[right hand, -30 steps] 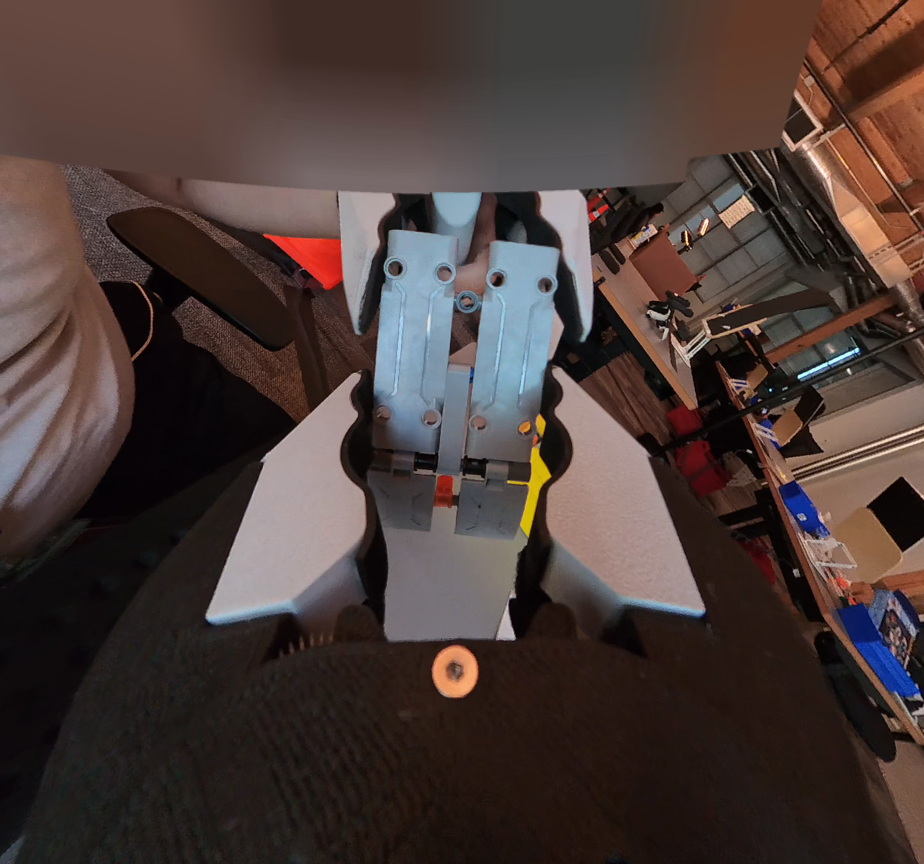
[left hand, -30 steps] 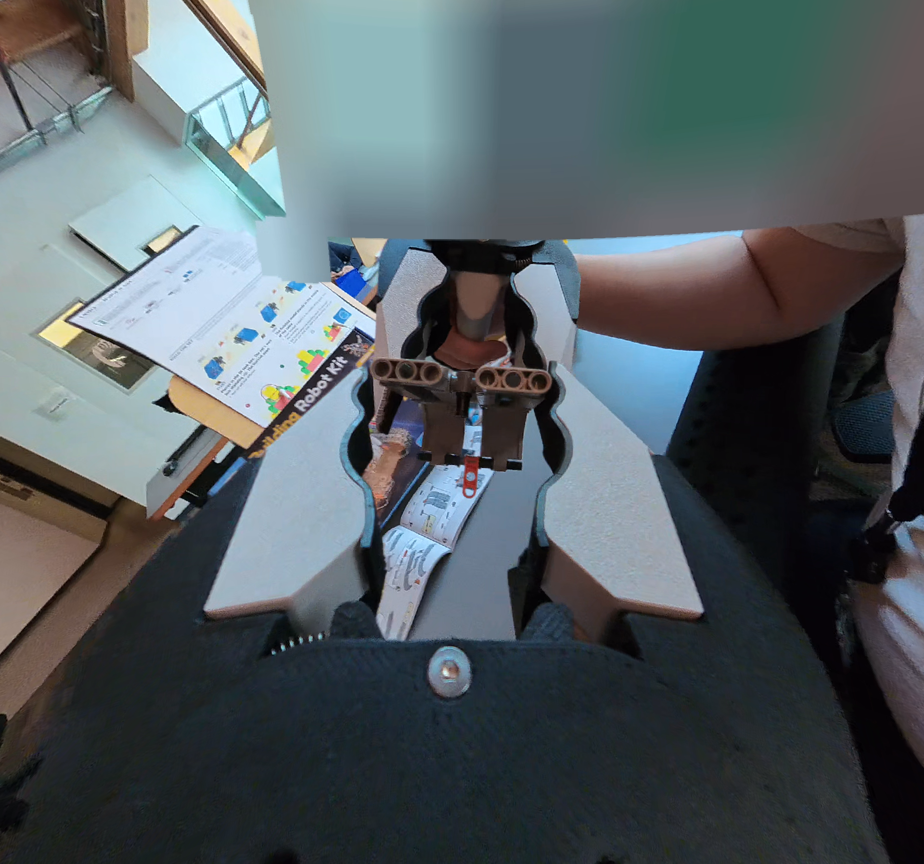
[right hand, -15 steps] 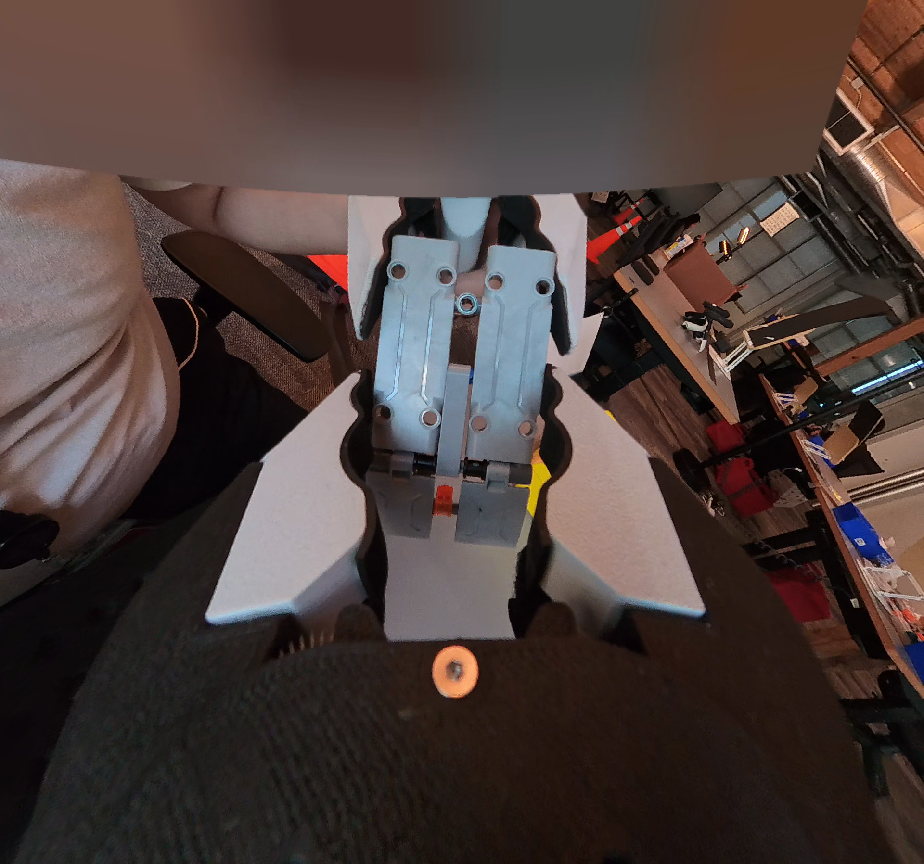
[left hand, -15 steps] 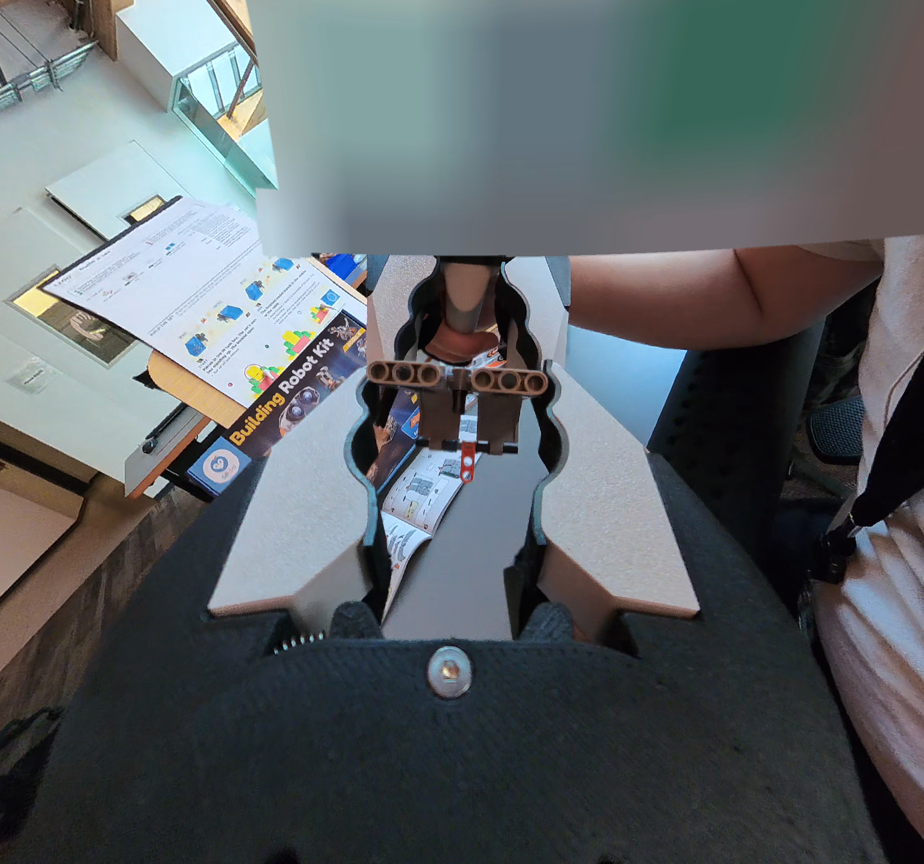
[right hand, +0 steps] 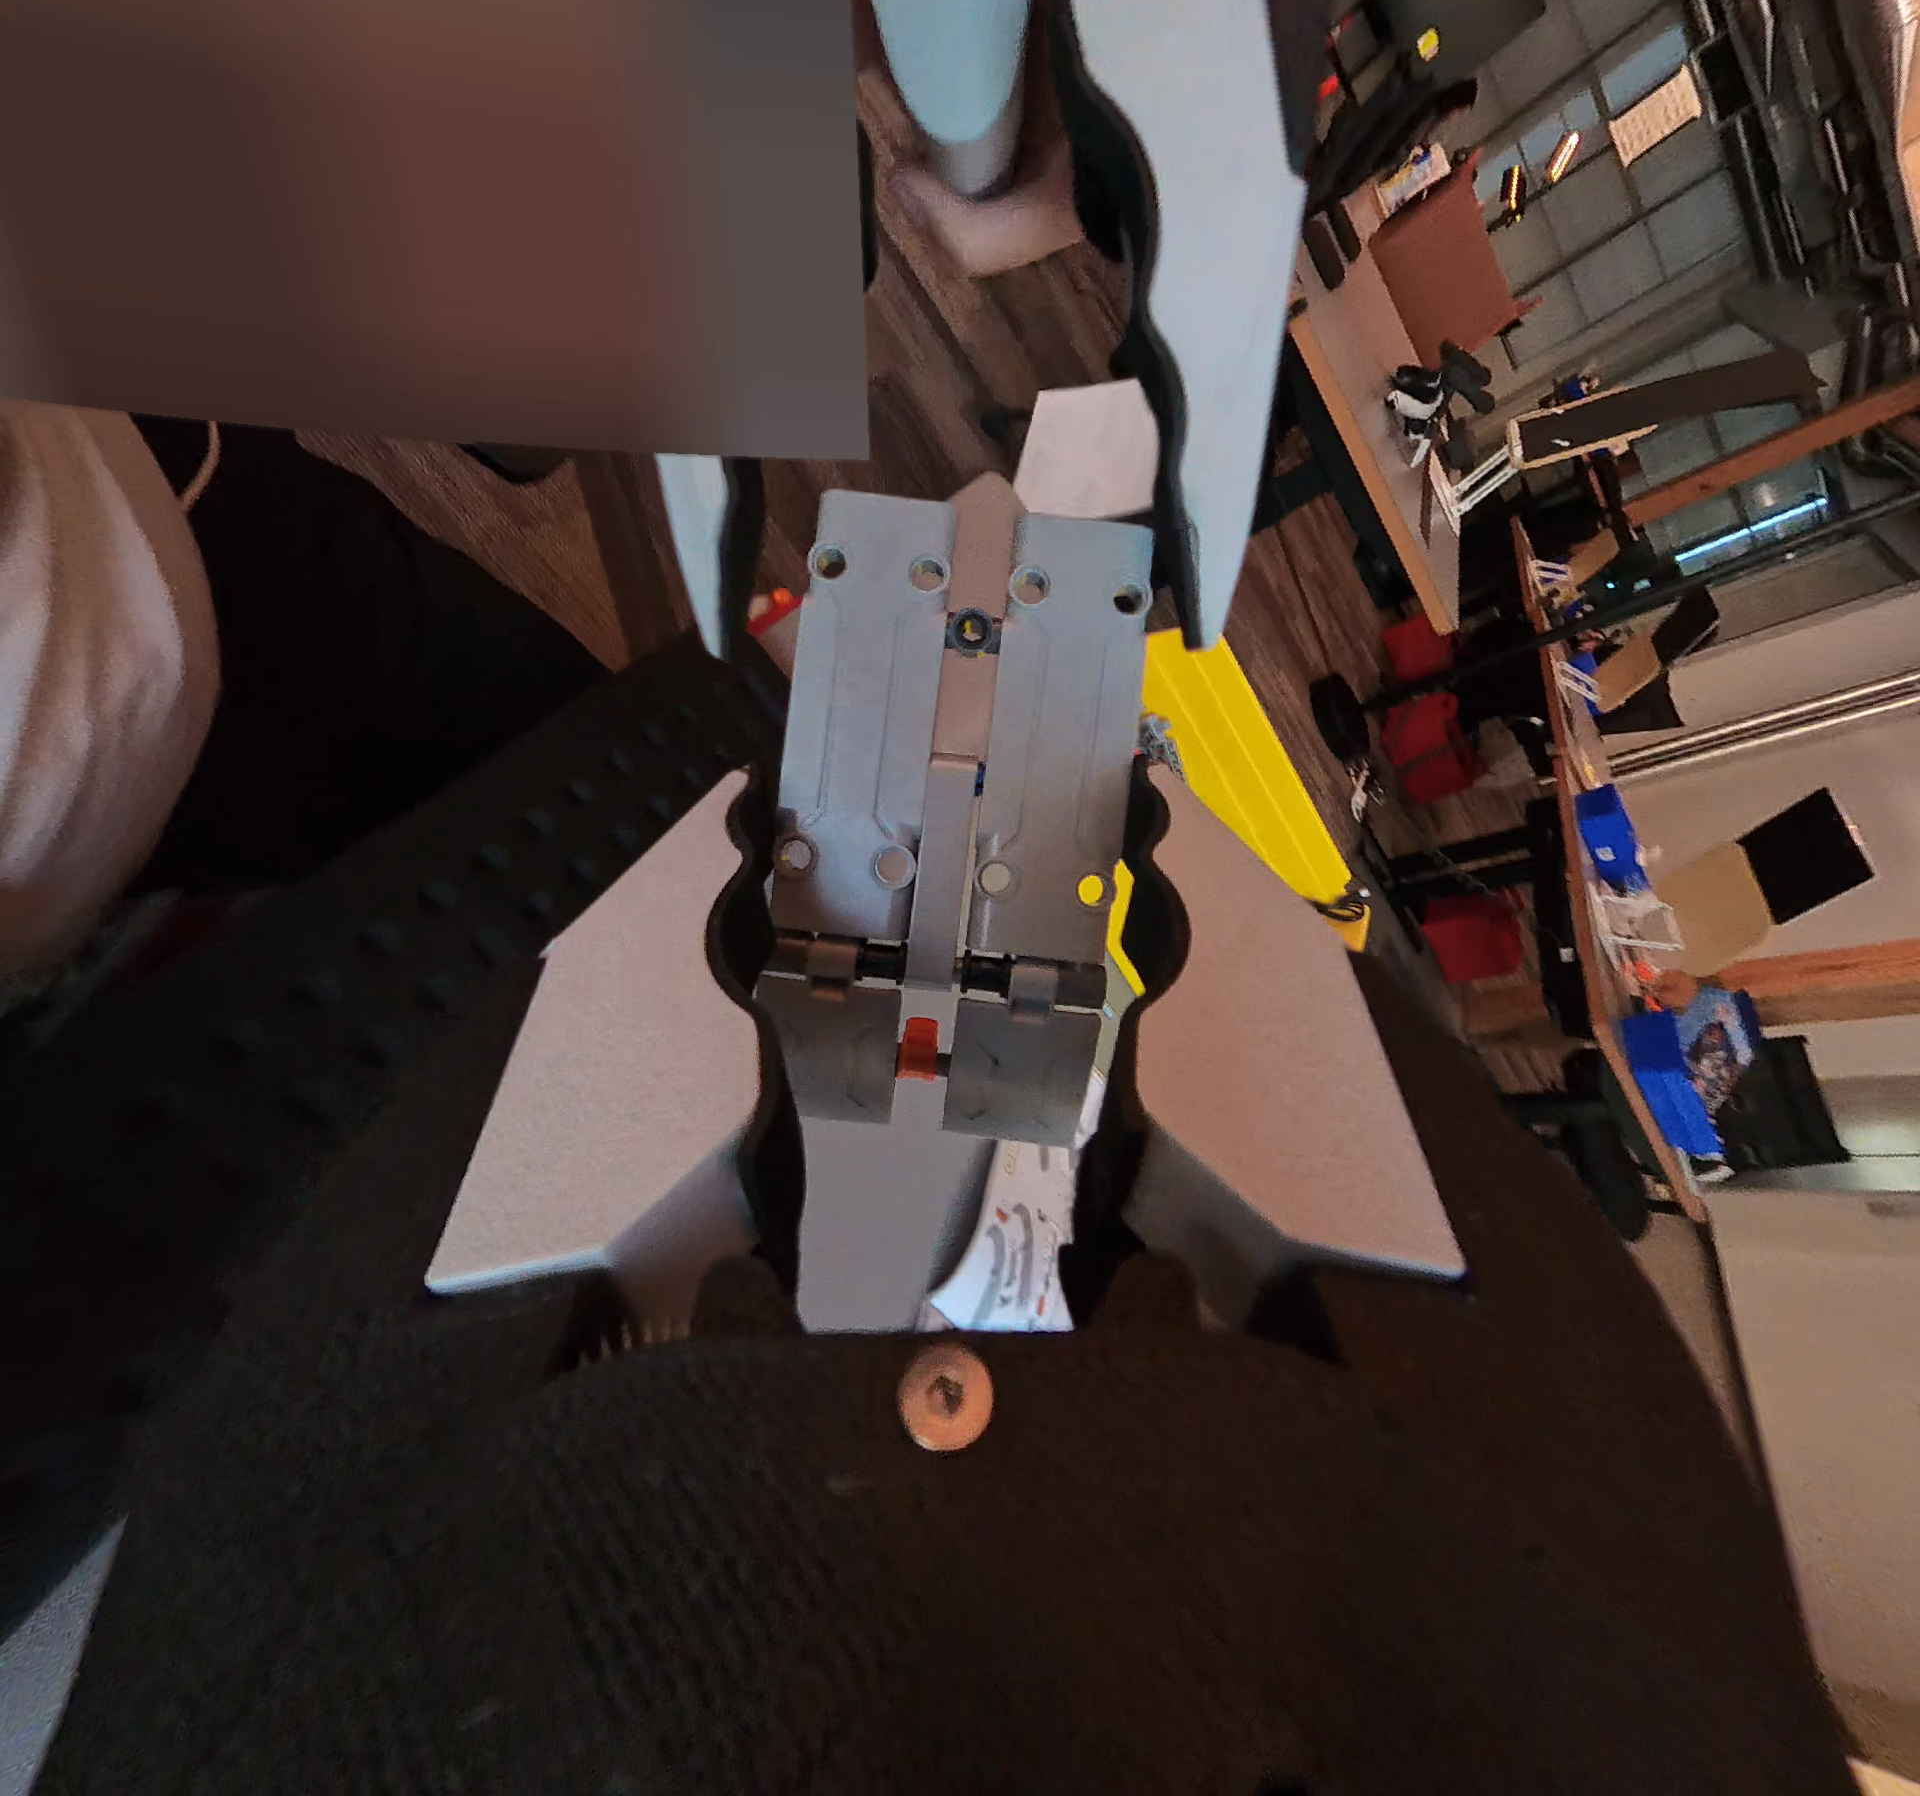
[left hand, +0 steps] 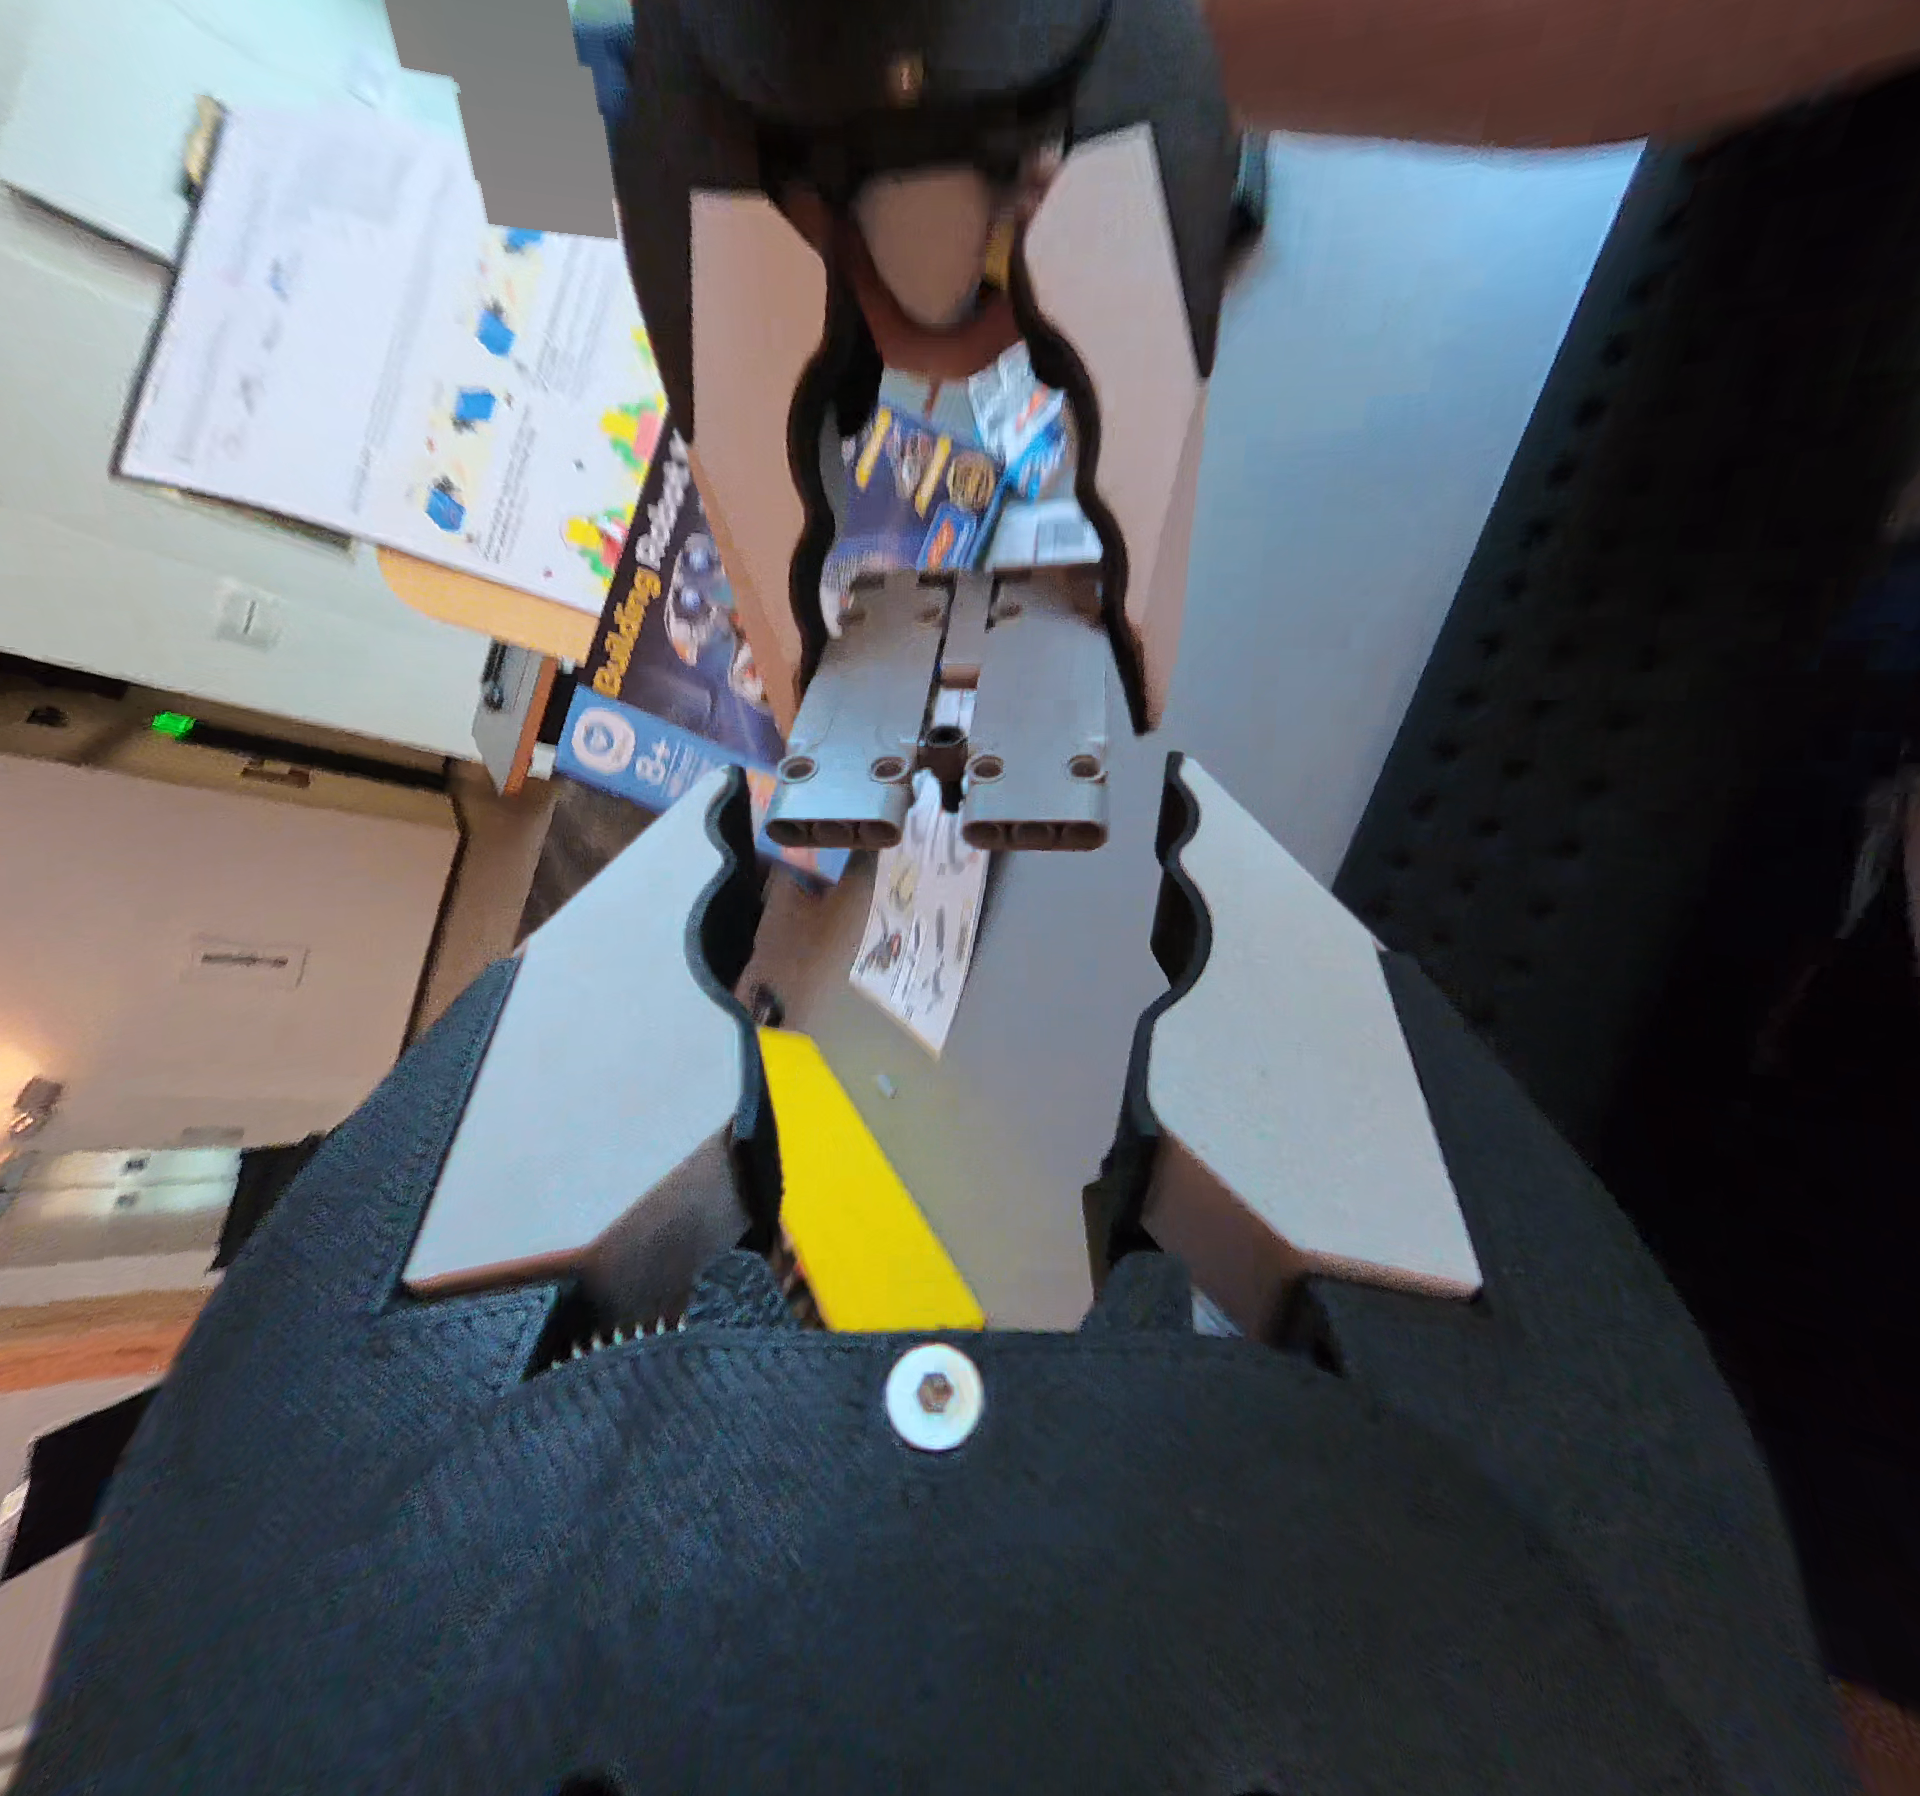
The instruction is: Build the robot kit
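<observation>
A grey plastic building-block assembly (right hand: 951, 842), made of two long perforated panels side by side with a small orange-red peg (right hand: 918, 1048) at its near end, is sitting in mid-air above a grey tabletop (left hand: 997, 1154), between the two tools. The right gripper (right hand: 948, 925) is clamping the near, hinged end of the assembly, with its pale wavy-edged fingers (right hand: 623, 1050) pressing against the panel sides. In the left wrist view the same assembly (left hand: 940, 728) is showing its far end, with two rounded beam ends facing the camera.

The left gripper (left hand: 940, 873) is standing with its jaws spread apart, its fingertips lying just short of the assembly's near end and not touching it. In the right wrist view, one finger of that opposite tool (right hand: 1195, 250) is reaching down beside the far right corner of the assembly; whether it is touching there cannot be told.

Under the assembly, a folded white instruction leaflet (left hand: 925, 925) is lying on the tabletop, and a bright yellow flat tray (left hand: 852, 1196) is lying near it. Beyond, a dark blue kit box (left hand: 665, 666) and a large white printed sheet with coloured figures (left hand: 384, 375) are resting at the table's far side. A person's bare forearm (left hand: 1507, 11) is crossing the upper right of the left wrist view.
</observation>
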A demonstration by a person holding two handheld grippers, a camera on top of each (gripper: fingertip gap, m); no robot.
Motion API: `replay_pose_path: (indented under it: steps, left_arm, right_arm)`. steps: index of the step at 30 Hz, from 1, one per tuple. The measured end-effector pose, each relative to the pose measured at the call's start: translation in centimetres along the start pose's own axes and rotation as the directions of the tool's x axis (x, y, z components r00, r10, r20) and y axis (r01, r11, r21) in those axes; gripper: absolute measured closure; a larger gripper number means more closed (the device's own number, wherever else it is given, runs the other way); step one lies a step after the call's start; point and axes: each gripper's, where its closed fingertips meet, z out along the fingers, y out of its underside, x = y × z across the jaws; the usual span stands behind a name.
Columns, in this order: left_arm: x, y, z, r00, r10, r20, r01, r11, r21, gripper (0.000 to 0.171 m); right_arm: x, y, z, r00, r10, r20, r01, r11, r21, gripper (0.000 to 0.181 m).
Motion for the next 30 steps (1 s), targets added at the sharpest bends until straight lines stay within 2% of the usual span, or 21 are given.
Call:
replay_pose_path:
  steps: [1, 3, 6, 9, 14, 30]
  left_arm:
    - [0.0, 0.7, 0.3, 1.000, 0.026, -0.002, -0.026, 0.998, -0.053, 0.093]
    - [0.1, 1.3, 0.6, 0.997, 0.074, -0.015, -0.075, 0.993, -0.096, 0.103]
    - [0.6, 1.2, 0.8, 0.996, 0.079, -0.038, -0.081, 0.994, -0.072, 0.107]
    - [0.6, 1.8, 1.2, 0.998, 0.053, -0.031, -0.056, 0.993, -0.103, 0.101]
    - [0.8, 2.3, 1.4, 0.998, 0.060, -0.016, -0.061, 0.990, -0.123, 0.107]
    - [1.2, 3.2, 1.1, 0.997, -0.043, -0.066, 0.033, 0.990, -0.139, 0.107]
  right_arm:
    - [-0.1, 0.0, 0.2, 1.000, -0.021, -0.006, 0.021, 1.000, -0.015, 0.113]
    - [-0.4, 0.2, 0.6, 0.998, -0.063, -0.013, 0.062, 0.997, -0.056, 0.113]
    - [-0.5, 0.6, 0.8, 0.996, -0.085, -0.015, 0.083, 0.992, -0.100, 0.113]
    - [-0.4, 0.6, 0.7, 0.997, -0.071, -0.019, 0.069, 0.993, -0.101, 0.113]
    - [-0.7, 0.7, 1.1, 0.998, -0.067, -0.004, 0.066, 0.990, -0.126, 0.113]
    - [-1.1, 0.5, 1.8, 0.999, 0.012, 0.046, -0.008, 0.996, -0.084, 0.114]
